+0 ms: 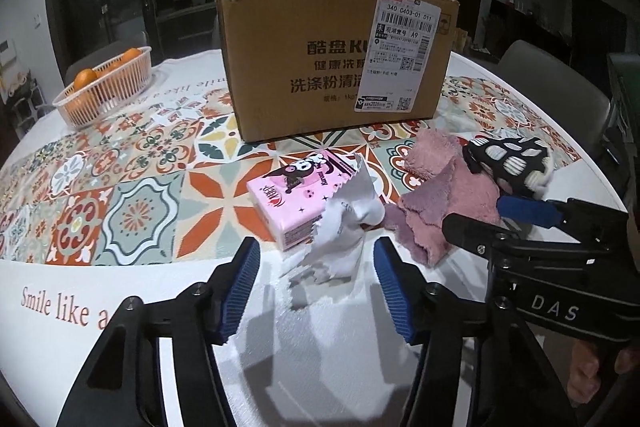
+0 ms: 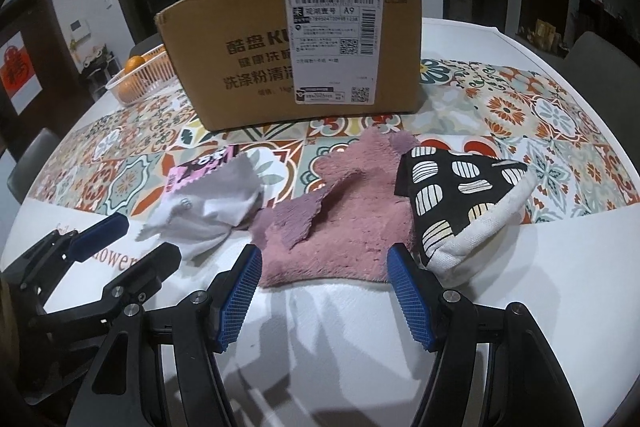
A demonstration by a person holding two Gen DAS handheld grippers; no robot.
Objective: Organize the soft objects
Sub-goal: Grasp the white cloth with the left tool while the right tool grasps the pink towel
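A crumpled white cloth lies on the table against a pink tissue pack. My left gripper is open, its jaws on either side of the cloth's near end. A pink fluffy towel lies in the middle, with a black-and-white patterned pouch at its right. My right gripper is open, just short of the towel's near edge. The towel, the pouch and the right gripper also show in the left wrist view; the white cloth and the left gripper show in the right.
An open-topped cardboard box stands behind the soft things on the patterned tablecloth. A plastic basket of oranges sits at the far left. Chairs stand around the round table; its white edge curves at the right.
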